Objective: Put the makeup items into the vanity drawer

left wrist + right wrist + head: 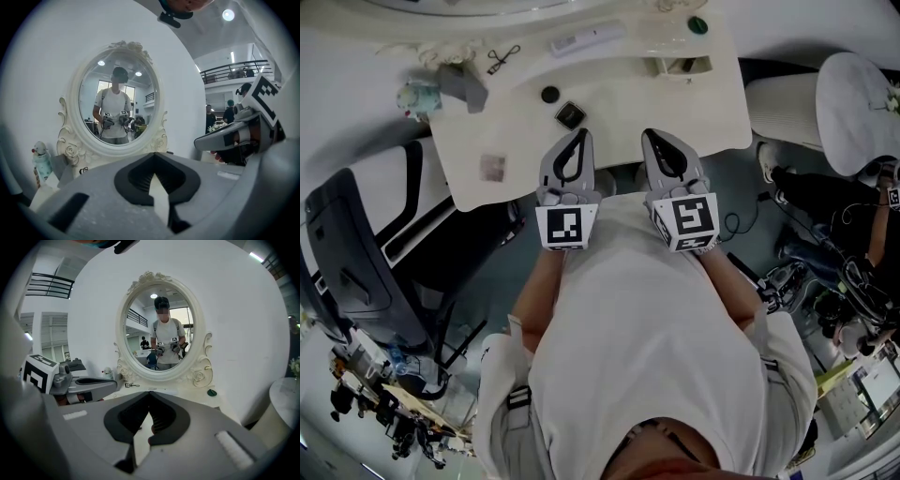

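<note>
Standing at the vanity (628, 94), the person holds both grippers side by side over its near edge, pointed toward the mirror (161, 333). The left gripper (583, 134) has its jaws pressed together with nothing between them. The right gripper (648, 134) is likewise closed and empty.

The makeup lies out on the white top. A square compact (570, 115) sits just ahead of the left gripper's tip, with a round black pot (549, 94) just beyond it. An eyelash curler (502, 59) is far back on the left, a white tube (586, 39) lies near the mirror's base, and a green cap (697, 24) is at the back right. A small open compartment (678, 66) stands on the top ahead of the right gripper. A snowman figure (417, 94) and a grey box (467, 86) occupy the left end.
</note>
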### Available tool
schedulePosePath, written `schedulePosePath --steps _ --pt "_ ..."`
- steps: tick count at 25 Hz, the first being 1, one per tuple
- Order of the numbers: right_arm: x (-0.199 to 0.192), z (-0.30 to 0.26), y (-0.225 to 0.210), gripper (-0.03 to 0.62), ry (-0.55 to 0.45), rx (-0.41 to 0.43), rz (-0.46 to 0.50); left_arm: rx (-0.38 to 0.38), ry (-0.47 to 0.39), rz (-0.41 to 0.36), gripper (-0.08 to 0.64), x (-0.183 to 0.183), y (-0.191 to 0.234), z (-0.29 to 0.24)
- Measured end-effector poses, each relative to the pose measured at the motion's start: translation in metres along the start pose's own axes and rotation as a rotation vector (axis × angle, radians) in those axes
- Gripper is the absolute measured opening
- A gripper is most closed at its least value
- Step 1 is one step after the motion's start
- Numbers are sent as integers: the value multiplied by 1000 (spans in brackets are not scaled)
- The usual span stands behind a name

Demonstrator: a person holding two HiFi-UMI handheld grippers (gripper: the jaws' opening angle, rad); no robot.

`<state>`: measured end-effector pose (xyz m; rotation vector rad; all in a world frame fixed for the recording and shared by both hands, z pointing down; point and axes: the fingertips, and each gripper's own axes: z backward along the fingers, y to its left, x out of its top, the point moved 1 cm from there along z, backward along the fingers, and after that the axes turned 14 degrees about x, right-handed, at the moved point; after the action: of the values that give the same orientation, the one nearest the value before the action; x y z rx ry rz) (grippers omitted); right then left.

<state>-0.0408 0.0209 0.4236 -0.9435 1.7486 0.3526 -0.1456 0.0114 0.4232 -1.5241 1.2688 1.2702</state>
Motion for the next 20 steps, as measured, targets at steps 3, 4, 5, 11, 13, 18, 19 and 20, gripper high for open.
schedulePosePath --steps 3,4,5,11,13,18,19,20 --pt "-1 -6 12 8 2 5 4 7 -16 35 5 2 11 8" --pt "-2 -8 16 8 1 6 5 10 -21 37 6 2 15 10" --pt "-2 -9 20 8 1 7 7 12 -30 35 6 3 18 13" --pt "-2 -17 43 8 -2 16 22 29 -47 43 6 2 39 29" --pt "-1 -19 50 8 2 21 29 40 -55 44 6 3 46 34" --pt "0 -24 63 8 12 36 40 55 -28 32 6 -4 58 44" --pt "-1 -24 64 8 15 39 43 57 -21 28 6 -6 59 45" --pt "-2 -23 65 8 17 43 45 60 -12 24 6 -7 59 46"
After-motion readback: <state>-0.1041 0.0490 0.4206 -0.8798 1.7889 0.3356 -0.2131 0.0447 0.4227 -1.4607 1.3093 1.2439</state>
